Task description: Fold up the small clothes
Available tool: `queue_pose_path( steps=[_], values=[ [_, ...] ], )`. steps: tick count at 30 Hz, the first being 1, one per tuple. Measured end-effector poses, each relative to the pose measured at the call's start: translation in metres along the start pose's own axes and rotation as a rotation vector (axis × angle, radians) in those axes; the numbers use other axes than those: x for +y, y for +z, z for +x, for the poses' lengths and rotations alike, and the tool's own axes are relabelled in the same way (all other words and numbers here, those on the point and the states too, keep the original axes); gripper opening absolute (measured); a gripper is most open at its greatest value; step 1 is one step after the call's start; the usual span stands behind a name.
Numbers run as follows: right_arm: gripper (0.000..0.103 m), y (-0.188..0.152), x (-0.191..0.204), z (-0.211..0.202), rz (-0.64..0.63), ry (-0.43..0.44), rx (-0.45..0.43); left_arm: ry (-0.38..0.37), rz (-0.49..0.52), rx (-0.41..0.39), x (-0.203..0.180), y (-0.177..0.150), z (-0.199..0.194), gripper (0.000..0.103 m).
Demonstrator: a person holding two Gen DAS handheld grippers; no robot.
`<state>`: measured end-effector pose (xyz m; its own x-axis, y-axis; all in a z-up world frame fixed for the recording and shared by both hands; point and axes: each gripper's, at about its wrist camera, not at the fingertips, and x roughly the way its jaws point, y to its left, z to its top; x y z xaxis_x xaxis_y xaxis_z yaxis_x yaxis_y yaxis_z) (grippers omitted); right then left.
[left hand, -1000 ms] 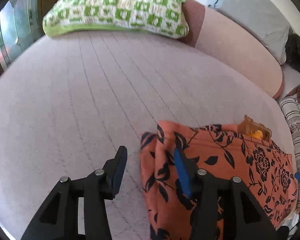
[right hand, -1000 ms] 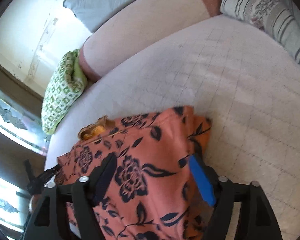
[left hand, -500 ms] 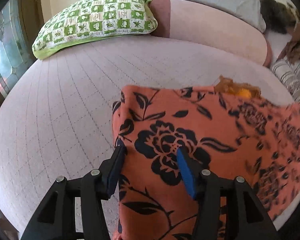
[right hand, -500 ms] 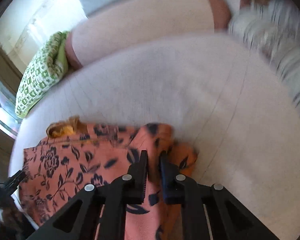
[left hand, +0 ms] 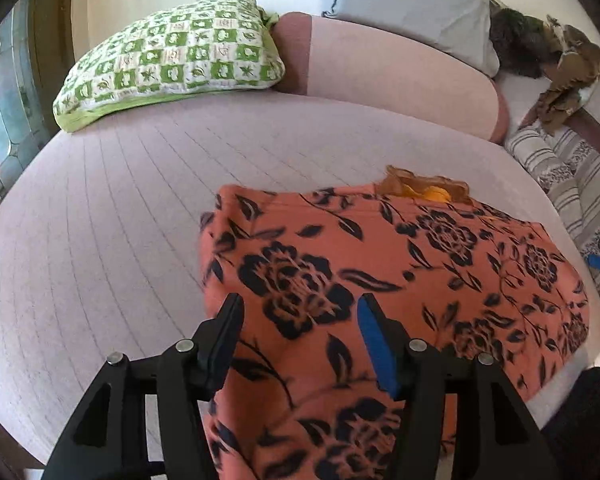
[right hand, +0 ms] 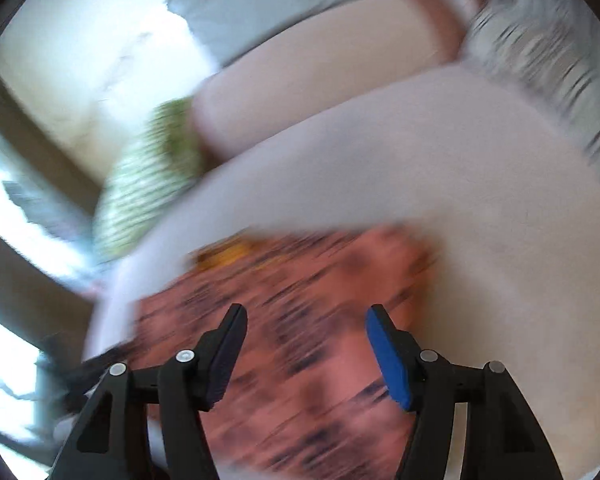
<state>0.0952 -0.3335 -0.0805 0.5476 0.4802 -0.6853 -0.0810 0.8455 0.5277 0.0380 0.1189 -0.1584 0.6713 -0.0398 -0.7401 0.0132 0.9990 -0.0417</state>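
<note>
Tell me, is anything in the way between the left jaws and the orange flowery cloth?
No, nothing visible. The left gripper hangs open right over the orange flowery cloth, which lies on the bed.

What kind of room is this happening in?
Most likely a bedroom at home. The orange flowered garment lies on a wide quilted mattress, with a green checked pillow and a long pink bolster at its far edge, and a striped blanket bunched to one side.

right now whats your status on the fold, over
Left tool open, right tool open, neither gripping. Orange black-flowered cloth lies spread on the pink quilted bed. Right view blurred; nothing seen blocking.
</note>
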Motion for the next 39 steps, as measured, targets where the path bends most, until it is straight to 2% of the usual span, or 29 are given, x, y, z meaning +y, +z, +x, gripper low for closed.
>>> queue_pose_path(
  steps=[2, 4, 9, 11, 12, 13, 15, 16, 18, 19, 20, 21, 22, 24, 26, 27, 28, 29, 30, 33, 35, 37, 39],
  values=[
    [0.066, -0.021, -0.01, -0.008, 0.039, -0.088, -0.028, -0.014, -0.011, 0.012, -0.003, -0.007, -0.004, 0.06],
    [0.066, -0.044, -0.034, -0.009, 0.092, -0.151, -0.002, -0.033, -0.02, 0.023, -0.005, -0.015, -0.009, 0.06],
    [0.066, -0.07, -0.057, -0.001, 0.04, -0.147, 0.106, -0.038, 0.021, 0.054, -0.009, -0.033, -0.014, 0.061],
    [0.066, -0.068, -0.057, 0.0, 0.051, -0.128, 0.105, -0.038, 0.019, 0.056, -0.009, -0.035, -0.014, 0.061],
    [0.06, -0.068, -0.054, 0.0, 0.041, -0.094, 0.102, -0.039, 0.018, 0.057, -0.009, -0.036, -0.015, 0.062],
    [0.044, -0.068, -0.05, 0.001, 0.021, -0.072, 0.11, -0.037, 0.02, 0.061, -0.009, -0.038, -0.014, 0.063],
    [0.023, -0.07, -0.043, 0.008, -0.001, -0.082, 0.176, -0.027, 0.027, 0.074, -0.01, -0.04, -0.013, 0.063],
    [0.008, -0.07, -0.044, 0.008, 0.024, -0.046, 0.2, -0.023, 0.03, 0.079, -0.01, -0.04, -0.013, 0.063],
    [0.007, -0.064, -0.045, -0.006, 0.066, -0.006, 0.178, -0.019, 0.036, 0.074, -0.01, -0.041, -0.016, 0.063],
    [0.007, -0.062, -0.058, -0.007, 0.137, 0.002, 0.181, -0.017, 0.036, 0.073, -0.01, -0.041, -0.017, 0.063],
    [0.007, -0.066, -0.072, -0.003, 0.187, -0.012, 0.209, -0.017, 0.036, 0.077, -0.011, -0.041, -0.016, 0.063],
    [0.007, -0.072, -0.09, 0.011, 0.221, -0.065, 0.28, -0.015, 0.038, 0.087, -0.013, -0.04, -0.014, 0.063],
    [0.006, -0.076, -0.099, 0.016, 0.233, -0.046, 0.282, -0.013, 0.043, 0.095, -0.015, -0.038, -0.013, 0.063],
    [0.015, -0.073, -0.087, 0.003, 0.184, -0.037, 0.235, -0.015, 0.065, 0.082, -0.021, -0.033, -0.017, 0.063],
    [0.033, -0.067, -0.074, -0.011, 0.135, -0.018, 0.196, -0.018, 0.09, 0.069, -0.029, -0.027, -0.019, 0.063],
    [0.063, -0.062, -0.073, -0.017, 0.136, -0.03, 0.172, -0.021, 0.101, 0.069, -0.033, -0.024, -0.018, 0.063],
    [0.08, -0.056, -0.072, -0.022, 0.135, -0.061, 0.141, -0.024, 0.111, 0.068, -0.038, -0.022, -0.016, 0.063],
    [0.08, -0.049, -0.069, -0.027, 0.119, -0.071, 0.104, -0.026, 0.116, 0.069, -0.041, -0.02, -0.015, 0.063],
    [0.08, -0.038, -0.066, -0.024, 0.092, -0.041, 0.09, -0.029, 0.12, 0.071, -0.046, -0.018, -0.011, 0.063],
    [0.08, -0.013, -0.072, 0.003, 0.097, 0.022, 0.105, -0.056, 0.116, 0.073, -0.054, -0.015, -0.005, 0.063],
    [0.08, -0.003, -0.091, 0.035, 0.174, 0.064, 0.159, -0.073, 0.113, 0.076, -0.056, -0.014, 0.0, 0.063],
    [0.076, 0.008, -0.111, 0.054, 0.268, 0.118, 0.159, -0.07, 0.103, 0.093, -0.055, -0.016, 0.006, 0.063],
    [0.068, 0.016, -0.11, 0.067, 0.272, 0.175, 0.163, -0.071, 0.095, 0.106, -0.052, -0.018, 0.011, 0.063]
  ],
)
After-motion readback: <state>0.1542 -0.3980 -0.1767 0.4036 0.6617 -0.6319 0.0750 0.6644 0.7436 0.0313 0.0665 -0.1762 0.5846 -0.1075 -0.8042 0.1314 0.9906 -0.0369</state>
